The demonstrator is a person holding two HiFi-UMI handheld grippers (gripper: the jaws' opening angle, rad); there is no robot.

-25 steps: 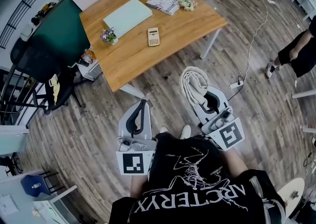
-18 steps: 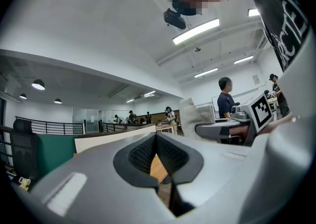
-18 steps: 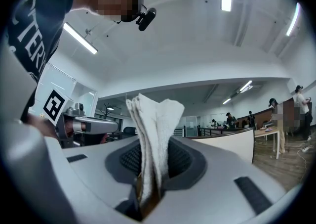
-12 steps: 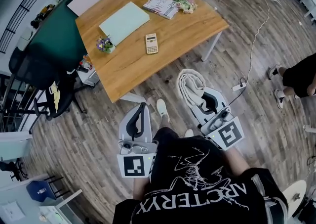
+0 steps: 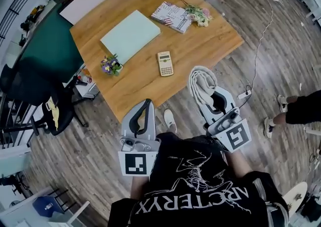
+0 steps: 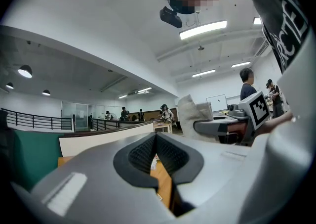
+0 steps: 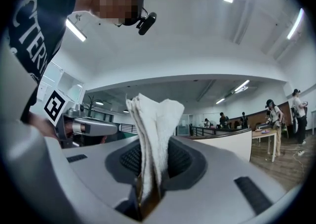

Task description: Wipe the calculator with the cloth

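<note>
A cream calculator [image 5: 165, 63] lies flat near the front edge of the wooden table [image 5: 200, 45]. My right gripper [image 5: 209, 95] is shut on a folded white cloth [image 5: 201, 83], which hangs over the floor just right of the table's near corner; the cloth [image 7: 153, 139] stands up between the jaws in the right gripper view. My left gripper [image 5: 145, 108] is shut with nothing in it, held over the floor just short of the table's front edge. In the left gripper view its jaws [image 6: 155, 141] meet at the tip.
On the table lie a pale green board [image 5: 130, 35], a small flower pot [image 5: 111, 64], a magazine [image 5: 172, 15] and a flower bunch [image 5: 198, 14]. A black office chair [image 5: 35, 100] stands left. A white cable [image 5: 261, 30] runs over the floor; a person's legs [image 5: 296, 110] are at right.
The table and calculator have come nearer in the head view as I stepped forward. Both grippers keep their pose; the cloth stays in the right one. The bystander moved down the right side.
</note>
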